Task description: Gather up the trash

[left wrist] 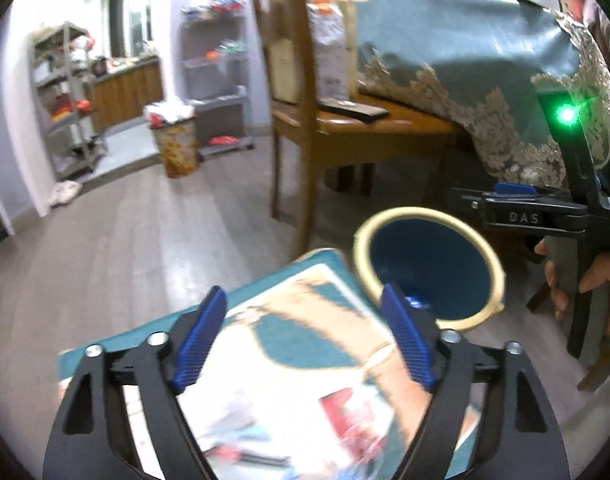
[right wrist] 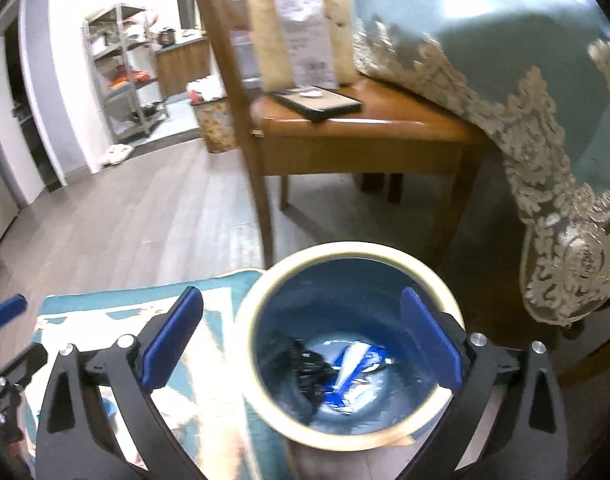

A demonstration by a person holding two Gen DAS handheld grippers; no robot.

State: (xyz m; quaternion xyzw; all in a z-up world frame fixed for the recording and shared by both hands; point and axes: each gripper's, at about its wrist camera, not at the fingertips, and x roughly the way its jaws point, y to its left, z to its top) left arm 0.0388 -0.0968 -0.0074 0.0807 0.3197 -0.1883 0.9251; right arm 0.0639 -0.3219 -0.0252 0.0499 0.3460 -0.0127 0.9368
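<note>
A blue trash bin with a cream rim (right wrist: 347, 252) stands on the floor below my right gripper (right wrist: 301, 340), which is open and empty above its mouth. Inside lie a blue-and-white wrapper (right wrist: 357, 372) and a crumpled black scrap (right wrist: 309, 364). The bin (left wrist: 429, 268) also shows in the left wrist view, ahead and right of my left gripper (left wrist: 305, 336), which is open and empty over a low teal surface covered with blurred printed papers (left wrist: 297, 380). The right gripper (left wrist: 537, 216) appears at the right edge of that view.
A wooden chair (right wrist: 365, 128) with a black flat item (right wrist: 317, 100) on its seat stands just behind the bin. A table with a teal lace-edged cloth (right wrist: 525, 80) hangs at right. A patterned full waste bin (left wrist: 177, 144) and metal shelves (left wrist: 61, 100) stand across the grey floor.
</note>
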